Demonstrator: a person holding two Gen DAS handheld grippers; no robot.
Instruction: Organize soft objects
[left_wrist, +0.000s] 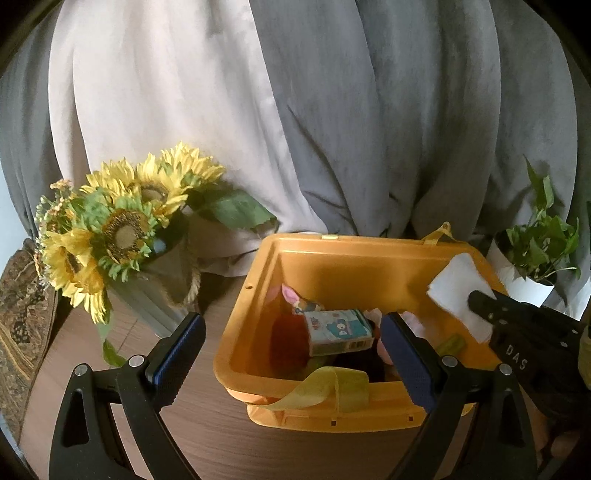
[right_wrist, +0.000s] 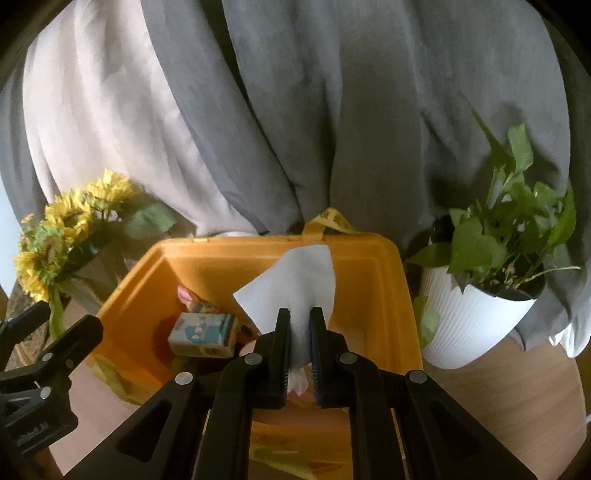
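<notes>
Right gripper (right_wrist: 300, 325) clamped on a white tissue (right_wrist: 295, 288), angled downward over the open orange storage bin (right_wrist: 369, 254). Left gripper (left_wrist: 295, 354) spread wide, empty, straddling the bin's near-left corner. Inside already: a small cartoon-printed tissue pack (left_wrist: 338, 331) and a pink plush toy (left_wrist: 295, 299). Judged mid-delivery; next, lowering deeper and parting the pads so the tissue drops inside, clear of the rim.

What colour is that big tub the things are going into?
Orange-yellow: the tub shows best in the left wrist view.
</notes>
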